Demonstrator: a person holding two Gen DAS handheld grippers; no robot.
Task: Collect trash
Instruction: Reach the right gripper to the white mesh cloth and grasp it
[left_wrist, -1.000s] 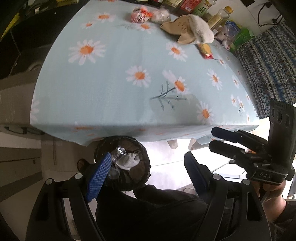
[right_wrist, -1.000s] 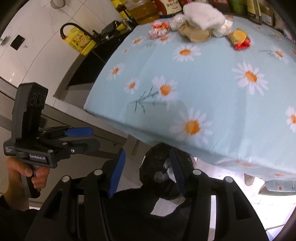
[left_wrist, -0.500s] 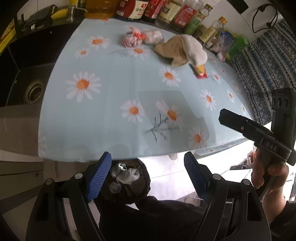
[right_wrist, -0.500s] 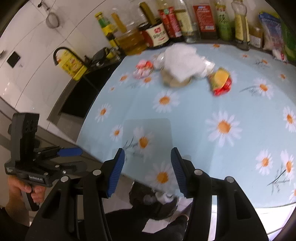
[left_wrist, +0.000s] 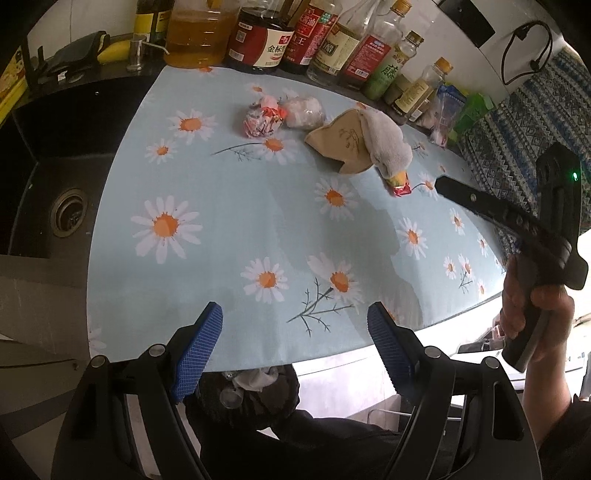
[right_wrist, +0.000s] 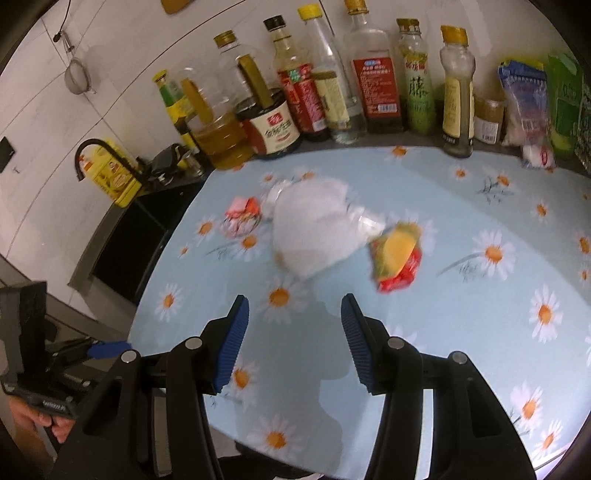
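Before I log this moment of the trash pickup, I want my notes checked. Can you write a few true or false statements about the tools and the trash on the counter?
1. Both tools are open and hold nothing. True: the left tool and the right tool are both spread and hold nothing.
2. The yellow and red wrapper lies on the daisy cloth. True.
3. The white towel hangs over the sink. False: it rests on the brown paper bag on the cloth.
4. The bottles stand at the cloth's near edge. False: they line the far edge by the wall.
5. The bin below the counter edge holds nothing. False: crumpled white trash shows inside.
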